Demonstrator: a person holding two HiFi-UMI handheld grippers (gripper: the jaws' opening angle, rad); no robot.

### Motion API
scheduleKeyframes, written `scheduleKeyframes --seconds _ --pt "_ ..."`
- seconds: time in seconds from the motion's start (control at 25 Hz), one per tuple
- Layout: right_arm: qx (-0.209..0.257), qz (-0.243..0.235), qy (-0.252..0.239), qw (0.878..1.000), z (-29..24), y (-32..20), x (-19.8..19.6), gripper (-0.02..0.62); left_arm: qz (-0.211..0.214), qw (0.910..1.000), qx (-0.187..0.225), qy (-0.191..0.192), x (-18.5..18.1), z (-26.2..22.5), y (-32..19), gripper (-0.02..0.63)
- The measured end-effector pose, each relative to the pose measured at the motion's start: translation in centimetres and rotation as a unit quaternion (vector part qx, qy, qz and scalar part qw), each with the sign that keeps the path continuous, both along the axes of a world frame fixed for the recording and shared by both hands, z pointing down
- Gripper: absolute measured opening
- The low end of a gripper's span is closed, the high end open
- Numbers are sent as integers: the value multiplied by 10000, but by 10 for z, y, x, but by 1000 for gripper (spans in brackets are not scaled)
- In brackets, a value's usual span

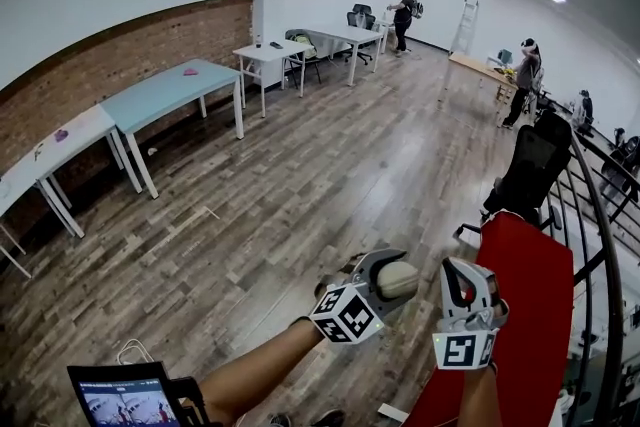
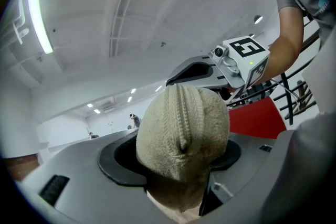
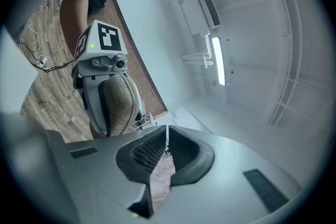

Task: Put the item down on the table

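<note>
The item (image 2: 181, 136) is a rounded beige knitted bundle, perhaps a rolled sock, with a ribbed ridge down its middle. It sits in the left gripper (image 1: 392, 281), whose jaws are clamped on its two sides at about the middle. Its top bulges above the dark pads (image 2: 118, 162).

It looks soft, light and springy. The knit should grip the pads well, so slipping seems unlikely, and nothing about it looks fragile. The hold across the widest part seems sound. Being round, it may roll a little once let go, and the fabric may cling to a pad as the jaws part.

The right gripper (image 3: 167, 141) holds nothing; its jaws are closed together, just beside the left one.

Both grippers hang in the air over the wood floor (image 1: 300, 185), so the item is not yet above any table. A red surface (image 1: 535, 305) lies just to the right. The blue table (image 1: 170, 83) and white tables (image 1: 270, 50) stand well apart along the brick wall (image 1: 130, 45).
</note>
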State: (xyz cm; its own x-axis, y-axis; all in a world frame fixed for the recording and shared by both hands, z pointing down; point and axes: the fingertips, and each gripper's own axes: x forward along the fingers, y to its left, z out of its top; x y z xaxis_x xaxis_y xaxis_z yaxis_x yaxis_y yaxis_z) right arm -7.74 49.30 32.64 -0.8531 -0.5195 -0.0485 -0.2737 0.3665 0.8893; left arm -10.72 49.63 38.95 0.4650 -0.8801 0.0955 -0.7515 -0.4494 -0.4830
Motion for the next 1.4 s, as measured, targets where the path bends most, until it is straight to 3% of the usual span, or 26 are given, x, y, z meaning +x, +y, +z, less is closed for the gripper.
scheduleKeyframes --seconds 0.44,0.72,1.0,1.4 --pt "-1 -129 -18 9999 0 -88 5 6 -178 9998 52 -95 4 -3 -86 307" --pt "-147 47 45 9999 15 -137 -6 6 -37 9999 -77 -61 -10 13 -134 307" --pt "-198 337 208 9990 21 -188 -58 6 269 9995 -130 35 -63 15 -187 307" --pt "-154 745 -6 9971 2 -228 -136 6 592 9982 70 56 -145 2 -230 307"
